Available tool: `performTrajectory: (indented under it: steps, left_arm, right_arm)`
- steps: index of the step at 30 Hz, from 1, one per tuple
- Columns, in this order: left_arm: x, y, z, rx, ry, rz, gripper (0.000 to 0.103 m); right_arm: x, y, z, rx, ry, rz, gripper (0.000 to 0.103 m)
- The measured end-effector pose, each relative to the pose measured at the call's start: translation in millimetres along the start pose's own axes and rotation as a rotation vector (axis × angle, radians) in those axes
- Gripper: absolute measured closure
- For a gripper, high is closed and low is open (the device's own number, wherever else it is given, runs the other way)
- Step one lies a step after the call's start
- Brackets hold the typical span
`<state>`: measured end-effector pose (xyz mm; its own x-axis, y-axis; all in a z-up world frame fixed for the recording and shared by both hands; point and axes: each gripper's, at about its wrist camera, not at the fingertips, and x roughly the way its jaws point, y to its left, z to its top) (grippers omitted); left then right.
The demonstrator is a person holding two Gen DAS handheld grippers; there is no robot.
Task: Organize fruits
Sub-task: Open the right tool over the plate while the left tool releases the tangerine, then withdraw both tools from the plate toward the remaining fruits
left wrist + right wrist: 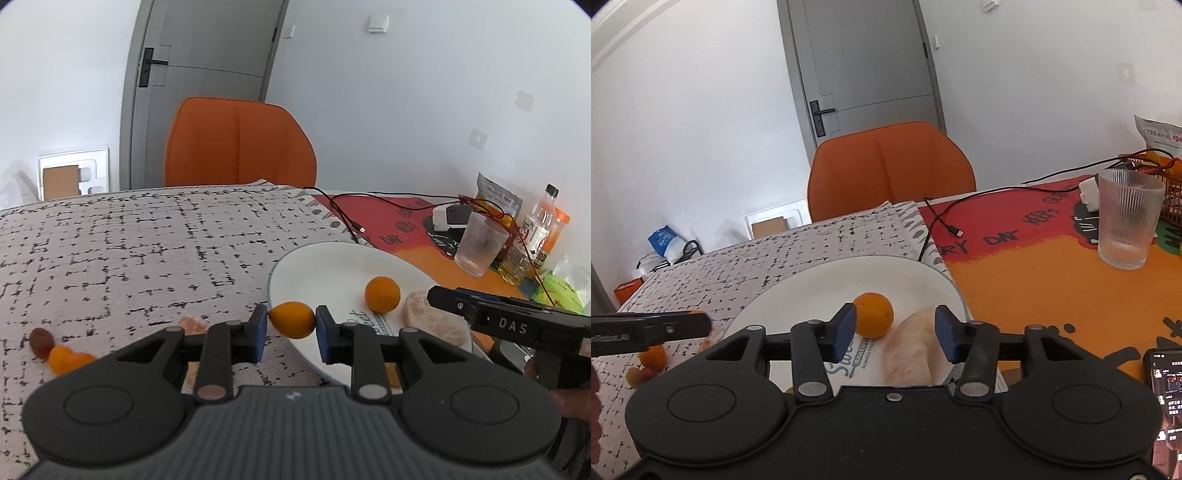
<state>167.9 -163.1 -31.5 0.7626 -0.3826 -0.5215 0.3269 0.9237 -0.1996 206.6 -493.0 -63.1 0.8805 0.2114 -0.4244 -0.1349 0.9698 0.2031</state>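
Observation:
My left gripper [291, 321] is shut on a small oval orange fruit [291, 319], held just over the near left rim of the white plate [325, 266]. A round orange fruit [382, 294] and a pale pinkish piece [439, 323] lie on the plate. In the right wrist view my right gripper [895, 330] stands open over the plate [812, 288]; the pale piece [908, 350] lies between its jaws and the orange fruit [873, 314] sits beside the left pad. The right gripper [443, 297] shows from the side, as does the left one [698, 323].
On the patterned cloth [129, 240] left of the plate lie a brown fruit [40, 341], small orange fruits [64, 358] and a pale piece [192, 325]. A ribbed glass [1128, 221], cables, bottles [535, 232] and a phone [1165, 387] stand to the right. An orange chair [890, 166] is behind the table.

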Motion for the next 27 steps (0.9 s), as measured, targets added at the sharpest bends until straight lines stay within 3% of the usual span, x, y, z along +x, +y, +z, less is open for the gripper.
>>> performTrajectory:
  steps: [12, 17, 20, 24, 27]
  left_arm:
    - [15, -19, 7, 0.042, 0.013, -0.043, 0.076]
    - [14, -21, 9, 0.061, 0.004, -0.016, 0.072]
    - [10, -16, 9, 0.045, 0.01, 0.009, 0.066]
    - [2, -7, 7, 0.03, 0.001, 0.054, 0.046]
    - [-6, 1, 7, 0.018, -0.005, 0.082, 0.039]
  right_arm:
    - [-11, 0, -6, 0.016, 0.016, 0.02, 0.051]
    - [-13, 4, -5, 0.017, 0.005, 0.036, 0.047]
    - [-12, 5, -6, 0.02, 0.006, 0.047, 0.047]
    - [-10, 8, -9, 0.024, 0.019, 0.06, 0.047]
    - [-9, 11, -10, 0.026, 0.019, 0.072, 0.044]
